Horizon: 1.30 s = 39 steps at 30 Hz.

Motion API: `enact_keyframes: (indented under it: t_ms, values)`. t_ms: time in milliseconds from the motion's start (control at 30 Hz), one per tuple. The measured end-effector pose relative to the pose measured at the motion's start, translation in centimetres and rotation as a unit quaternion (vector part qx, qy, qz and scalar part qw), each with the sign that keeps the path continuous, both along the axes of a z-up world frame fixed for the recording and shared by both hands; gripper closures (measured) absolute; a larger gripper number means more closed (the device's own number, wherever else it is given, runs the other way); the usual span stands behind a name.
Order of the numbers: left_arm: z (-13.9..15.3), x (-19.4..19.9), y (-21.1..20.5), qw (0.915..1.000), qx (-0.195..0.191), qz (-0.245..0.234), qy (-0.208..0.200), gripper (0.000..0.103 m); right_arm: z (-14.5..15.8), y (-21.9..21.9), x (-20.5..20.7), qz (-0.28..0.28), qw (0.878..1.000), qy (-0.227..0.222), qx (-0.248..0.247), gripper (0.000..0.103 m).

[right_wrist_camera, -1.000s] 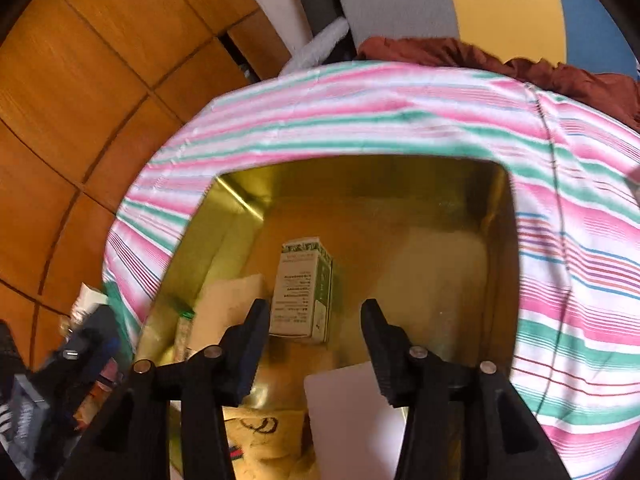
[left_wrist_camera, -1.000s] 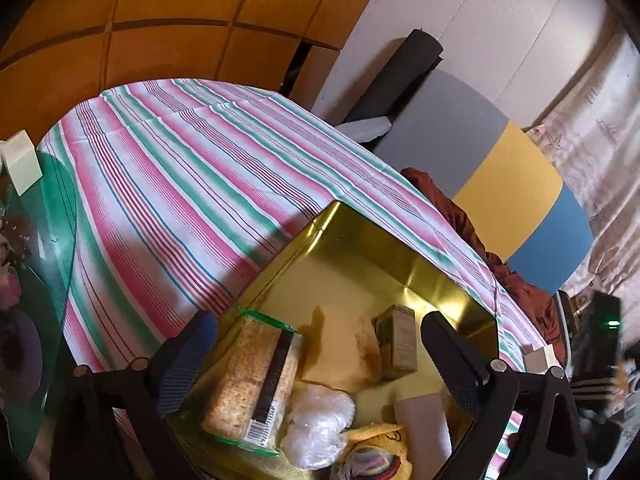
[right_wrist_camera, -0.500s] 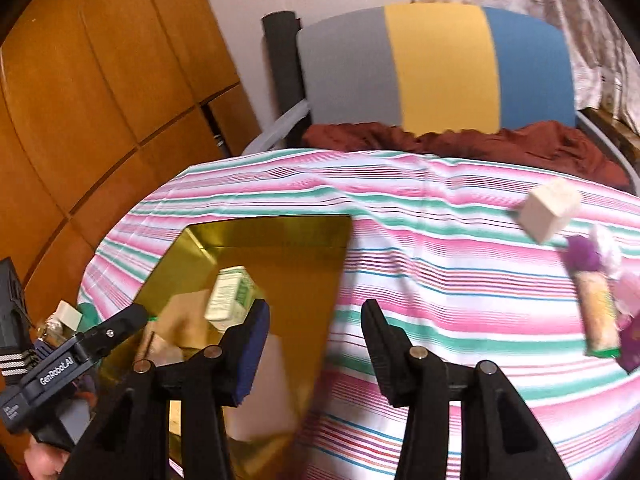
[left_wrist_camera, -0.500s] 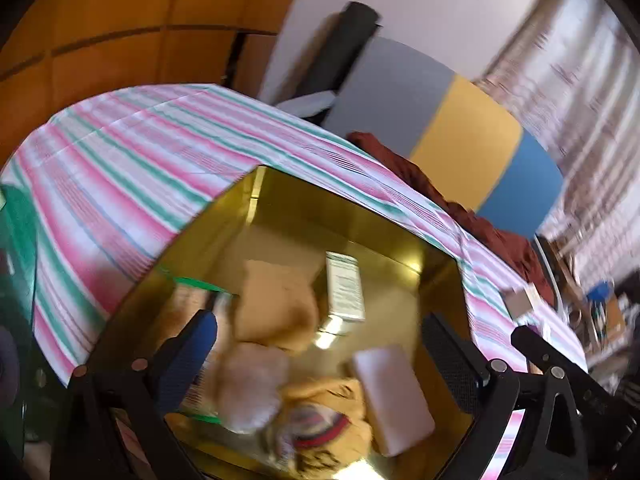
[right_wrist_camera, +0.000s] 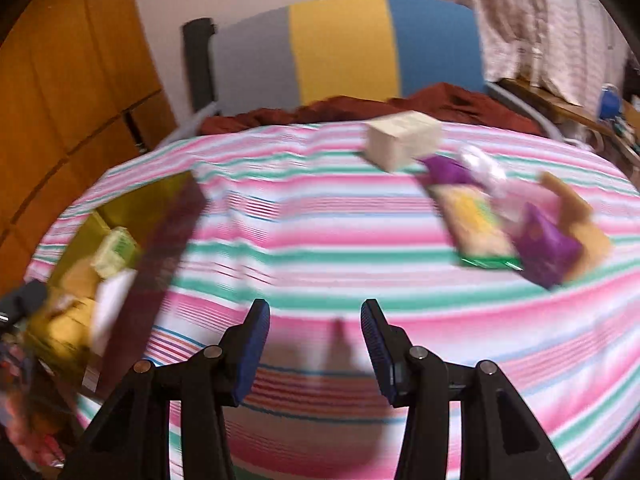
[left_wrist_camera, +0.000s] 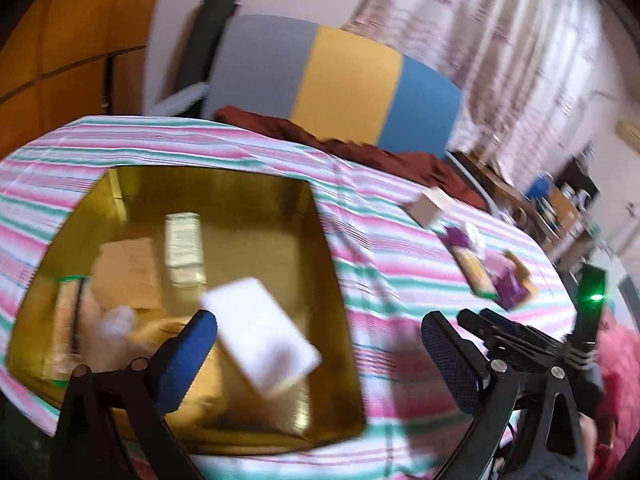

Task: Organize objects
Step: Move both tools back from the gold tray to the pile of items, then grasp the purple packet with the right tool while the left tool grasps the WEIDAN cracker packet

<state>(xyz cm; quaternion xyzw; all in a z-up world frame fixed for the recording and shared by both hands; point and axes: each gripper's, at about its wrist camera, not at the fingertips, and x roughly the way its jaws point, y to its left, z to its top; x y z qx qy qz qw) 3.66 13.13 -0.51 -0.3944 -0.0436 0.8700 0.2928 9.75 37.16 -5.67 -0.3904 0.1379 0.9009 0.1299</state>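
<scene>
A gold box (left_wrist_camera: 320, 240) sits on the striped tablecloth and holds a white sponge block (left_wrist_camera: 260, 344), a small green-and-white carton (left_wrist_camera: 184, 248), a tan piece and wrapped items. The box shows at the left in the right wrist view (right_wrist_camera: 160, 216). My left gripper (left_wrist_camera: 320, 360) is open and empty over the box's near right corner. My right gripper (right_wrist_camera: 316, 344) is open and empty above bare cloth. A cream box (right_wrist_camera: 404, 140), a cracker packet (right_wrist_camera: 476, 228) and purple packs (right_wrist_camera: 544, 244) lie on the cloth to the right.
A grey, yellow and blue chair back (right_wrist_camera: 348, 48) with a dark red cloth (right_wrist_camera: 360, 108) stands behind the table. Wooden panels (right_wrist_camera: 60, 100) are at the left. The right gripper's body (left_wrist_camera: 532, 344) shows in the left wrist view. Both views are motion-blurred.
Both grippers have swung to the right, away from the gold box's inside, toward the loose items on the cloth. Both stay open and empty.
</scene>
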Motion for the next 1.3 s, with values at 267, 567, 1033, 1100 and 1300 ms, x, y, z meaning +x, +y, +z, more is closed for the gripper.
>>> enact_keyframes:
  t_ms: [267, 567, 1033, 1100, 1300]
  values:
    - [-0.4, 2.8, 3.7, 0.9991, 0.002, -0.041, -0.013, 0.0, 0.2, 8.1, 3.8, -0.092, 0.994, 0.012, 0.049, 0.055]
    - [-1.9, 5.1, 6.0, 0.9967, -0.023, -0.062, -0.047, 0.0, 0.5, 15.2, 0.4, -0.116, 0.992, -0.009, 0.051, 0.055]
    - [-1.7, 5.5, 6.1, 0.9978, -0.033, -0.045, -0.036, 0.0, 0.7, 13.5, 2.8, -0.111, 0.993, 0.026, 0.016, 0.054]
    - [-1.3, 5.8, 6.2, 0.9983, -0.032, -0.044, -0.02, 0.0, -0.3, 14.0, 2.3, -0.11, 0.994, 0.009, 0.009, 0.054]
    - [-1.1, 6.1, 7.1, 0.9971, -0.041, -0.06, -0.019, 0.0, -2.4, 14.8, 1.1, -0.108, 0.994, -0.013, 0.024, 0.049]
